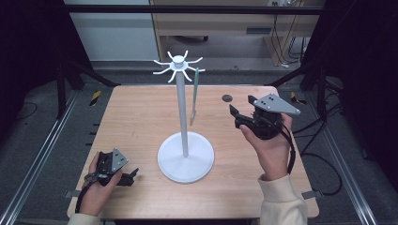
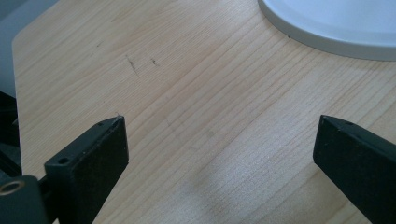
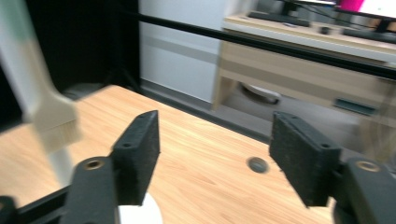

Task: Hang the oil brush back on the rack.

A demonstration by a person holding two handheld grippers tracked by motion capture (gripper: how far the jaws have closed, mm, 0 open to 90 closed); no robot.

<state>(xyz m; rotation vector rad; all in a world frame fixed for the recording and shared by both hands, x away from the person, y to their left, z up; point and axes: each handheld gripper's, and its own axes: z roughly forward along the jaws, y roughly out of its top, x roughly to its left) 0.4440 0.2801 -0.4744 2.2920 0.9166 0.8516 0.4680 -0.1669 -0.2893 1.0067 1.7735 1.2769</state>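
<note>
The left tongs (image 1: 123, 176) lie low on the near bench (image 1: 141, 117), jaws wide apart and empty. The right tongs (image 1: 238, 118) are lifted and held farther off, also open with nothing between them. The right gripper view shows bristles on the brush (image 3: 44, 107) hanging from the white stand (image 1: 183, 117).

A white hook stand (image 1: 184, 140) rises mid-frame on the table (image 1: 136, 117); a brush (image 1: 195, 96) (pale green handle) hangs from one arm.
</note>
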